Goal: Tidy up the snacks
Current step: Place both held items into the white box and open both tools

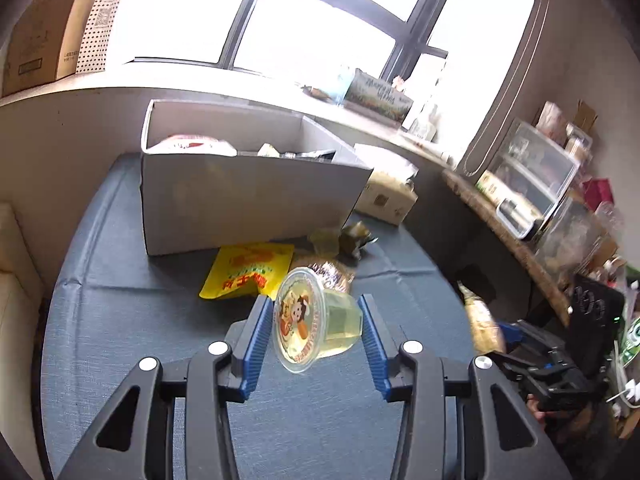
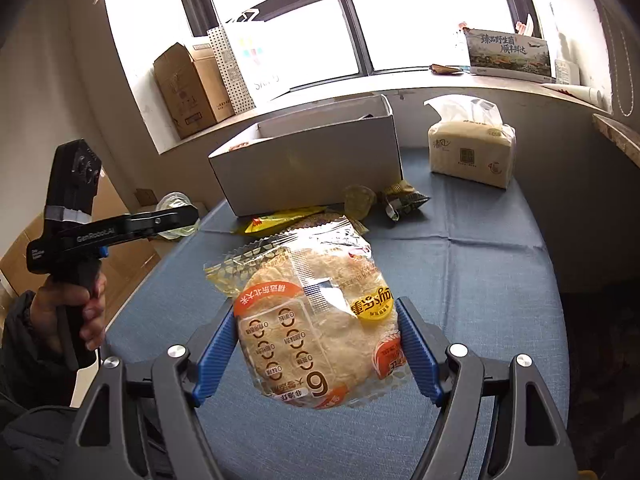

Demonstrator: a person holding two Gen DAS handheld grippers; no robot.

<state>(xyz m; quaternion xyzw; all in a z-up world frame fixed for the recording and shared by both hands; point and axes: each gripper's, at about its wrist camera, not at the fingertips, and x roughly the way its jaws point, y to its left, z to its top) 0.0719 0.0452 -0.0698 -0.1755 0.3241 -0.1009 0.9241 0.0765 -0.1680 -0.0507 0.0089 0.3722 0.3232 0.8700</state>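
Left gripper (image 1: 316,330) pinches a jelly cup (image 1: 316,320); right gripper (image 2: 318,350) clamps a cake pack (image 2: 316,320). Both look mid-carry; next, I judge, each goes over the box (image 1: 240,196) at upper centre and lets go.

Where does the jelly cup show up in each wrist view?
Left wrist: jelly cup at lower centre, on its side between the left gripper pads.
Right wrist: at left edge, the cup mostly hidden behind that gripper's finger.
Shared landmark: grey box.

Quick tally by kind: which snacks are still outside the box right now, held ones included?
Jelly cups: 2, one in the left gripper, one on the cloth
Rice cracker packs: 1, in the right gripper
Yellow pouches: 1
Dark green packets: 1
Total: 5
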